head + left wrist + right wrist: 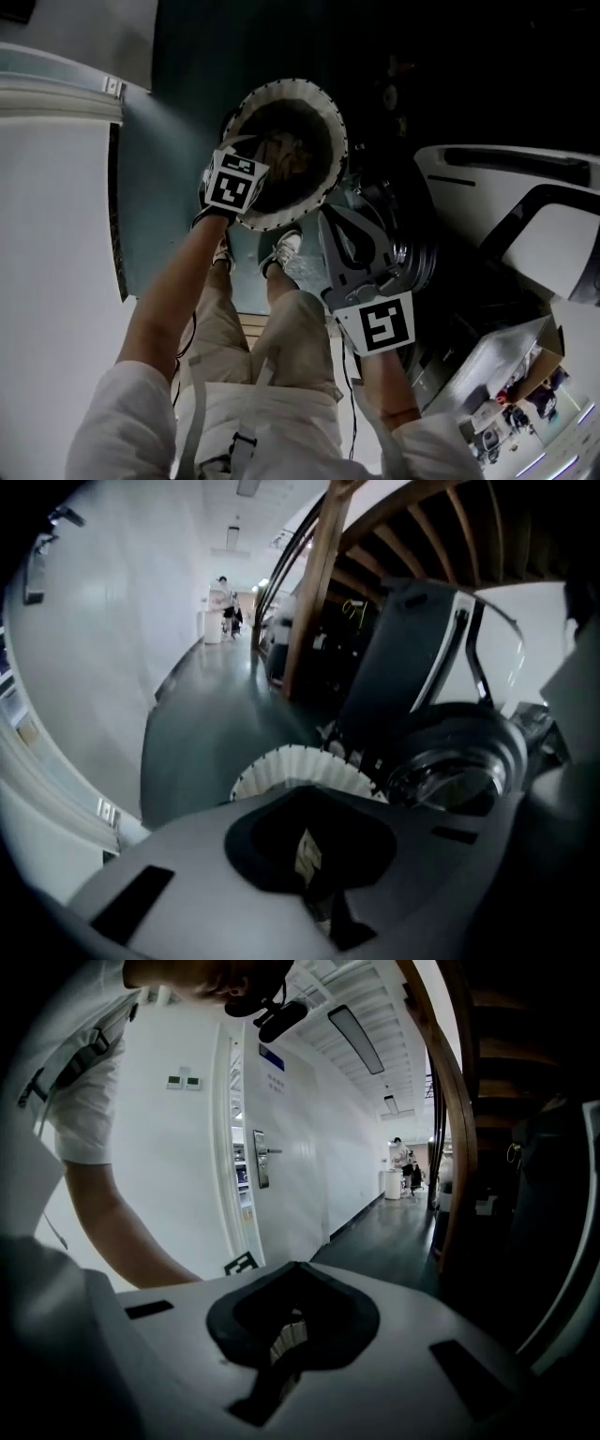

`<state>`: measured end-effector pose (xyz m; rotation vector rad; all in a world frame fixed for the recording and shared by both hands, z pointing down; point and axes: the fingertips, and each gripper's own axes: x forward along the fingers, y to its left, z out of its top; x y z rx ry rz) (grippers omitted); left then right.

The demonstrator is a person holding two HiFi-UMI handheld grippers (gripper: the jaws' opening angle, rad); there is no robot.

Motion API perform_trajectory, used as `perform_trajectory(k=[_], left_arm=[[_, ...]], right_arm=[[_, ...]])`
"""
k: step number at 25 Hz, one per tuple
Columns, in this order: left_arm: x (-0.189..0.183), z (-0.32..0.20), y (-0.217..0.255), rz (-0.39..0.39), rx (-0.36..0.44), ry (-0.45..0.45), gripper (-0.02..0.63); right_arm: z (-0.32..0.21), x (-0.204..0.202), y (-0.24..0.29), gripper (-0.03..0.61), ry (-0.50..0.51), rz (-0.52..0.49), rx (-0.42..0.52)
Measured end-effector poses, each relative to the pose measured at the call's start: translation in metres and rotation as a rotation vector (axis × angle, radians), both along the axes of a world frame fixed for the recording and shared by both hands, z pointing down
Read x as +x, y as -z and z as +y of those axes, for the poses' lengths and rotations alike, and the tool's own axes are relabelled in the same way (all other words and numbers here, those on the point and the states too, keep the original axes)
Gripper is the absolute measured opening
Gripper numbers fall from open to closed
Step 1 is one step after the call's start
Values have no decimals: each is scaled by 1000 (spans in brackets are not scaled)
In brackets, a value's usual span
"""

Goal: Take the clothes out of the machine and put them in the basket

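Now, your basket stands on the dark floor, just ahead of your shoes and close beside the machine. Its white ribbed rim is round, and inside lies a crumpled heap of brownish clothes that covers the bottom. Your left tool hangs over the basket's left rim; its jaws are closed together and hold no cloth. Your right tool sits off the basket's right side, between the rim and the machine's round glass door. Its jaws look pressed together too, with nothing between them. You cannot see into the machine's drum from any view, so what it holds cannot be told.
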<state>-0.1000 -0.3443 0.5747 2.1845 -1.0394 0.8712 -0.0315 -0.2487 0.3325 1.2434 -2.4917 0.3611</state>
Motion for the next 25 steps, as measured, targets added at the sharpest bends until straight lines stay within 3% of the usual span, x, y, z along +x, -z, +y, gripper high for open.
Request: perform_trajectory(k=[4,11,16,20,25], left_arm=[[-25,-5,82,66,83,43,12],[-60,-6,252,189,325,135,12],[-98,4,381,225,543,206,12],[-117,17,474,219,737,198,12],[-135,40,544,236,849,232,12]], right_arm=[[-5,-9,56,14,10,18,76],[-14,-5,156,14,-1,58,200],[-18,1,226,14,-2,80,286],[-23,5,277,14,-12,87,370],[-27,14,328,14,-36,55,461]])
